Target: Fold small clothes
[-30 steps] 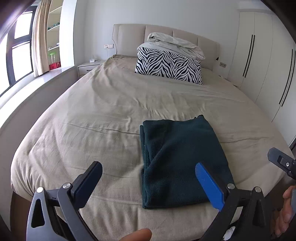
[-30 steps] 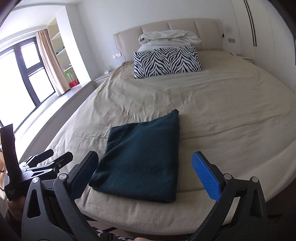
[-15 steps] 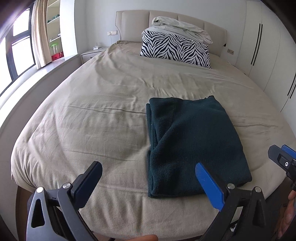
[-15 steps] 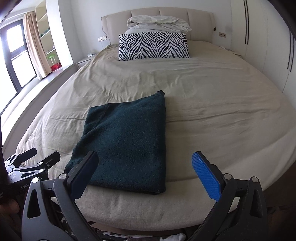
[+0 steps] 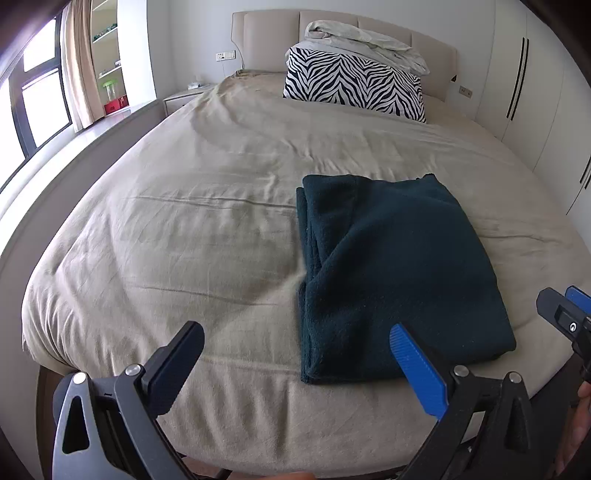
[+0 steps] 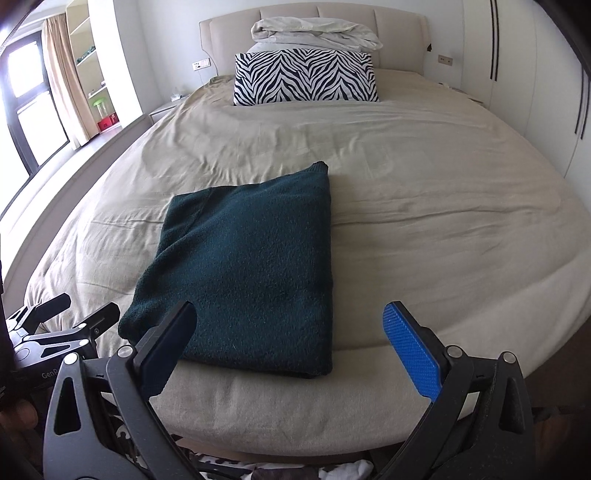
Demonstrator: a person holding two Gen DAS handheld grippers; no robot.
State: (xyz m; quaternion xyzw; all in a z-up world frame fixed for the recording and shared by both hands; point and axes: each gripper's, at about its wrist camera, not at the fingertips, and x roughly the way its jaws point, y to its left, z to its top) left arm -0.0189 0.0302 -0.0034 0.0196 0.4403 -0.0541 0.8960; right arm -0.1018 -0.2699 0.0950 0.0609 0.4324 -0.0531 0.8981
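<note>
A dark teal fleece garment (image 5: 391, 273) (image 6: 251, 269) lies folded into a flat rectangle near the foot edge of the beige bed (image 5: 184, 229) (image 6: 443, 229). My left gripper (image 5: 295, 354) is open and empty, held off the foot of the bed, left of the garment's near edge. My right gripper (image 6: 291, 332) is also open and empty, with its black finger (image 6: 173, 339) in front of the garment's near left corner. Each gripper shows at the edge of the other's view: the right gripper (image 5: 565, 314), the left gripper (image 6: 62, 328).
A zebra-striped pillow (image 5: 354, 86) (image 6: 306, 77) with a crumpled pale duvet (image 6: 314, 33) on it sits at the headboard. White wardrobes (image 5: 535, 92) line the right wall. A window ledge (image 5: 55, 155) and nightstand (image 5: 181, 98) run along the left. Patterned cloth (image 6: 236, 469) lies below the bed's foot.
Both grippers have moved closer to the bed and lifted their view, so the folded garment looks larger and lower in frame. The garment itself has not moved. Both stayed open.
</note>
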